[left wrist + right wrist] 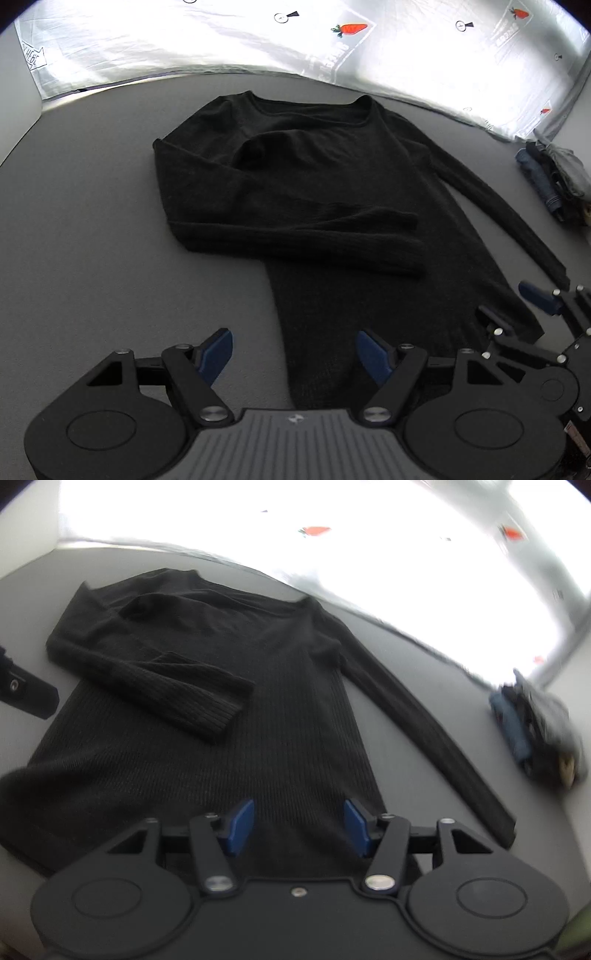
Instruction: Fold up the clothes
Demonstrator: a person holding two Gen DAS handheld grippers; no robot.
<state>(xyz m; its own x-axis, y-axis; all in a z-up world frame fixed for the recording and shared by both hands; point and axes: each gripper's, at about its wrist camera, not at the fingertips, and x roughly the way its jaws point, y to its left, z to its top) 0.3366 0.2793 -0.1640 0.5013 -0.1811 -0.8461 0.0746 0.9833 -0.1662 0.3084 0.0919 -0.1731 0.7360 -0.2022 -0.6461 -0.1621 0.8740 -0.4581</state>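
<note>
Left claw: [293, 354] tilted down over the near edge of the grey desk [92, 229], jaws wide, nothing between the blue pads [218, 354]; only the hem sits below the gap.
Right claw: [298, 825] tilted down over the lower body of the sweater [229, 716], jaws set moderately apart, pads not pressing on the knit; no grip.
Sweater: one, black ribbed, lying flat mid-desk, neck toward the far edge, hem toward the near edge.
Sleeves: two; one folded across the chest [306, 236], the other stretched straight along the right side [491, 206].
Pile: one small heap of dark and blue clothes [554, 177] at the far right edge; how many pieces it holds cannot be told.
Sheet: one white, carrot prints [351, 28], along the far edge.
Hard to see: right view blurred and glare-washed at the back; the other claw cut off at the frame edge in each view.
</note>
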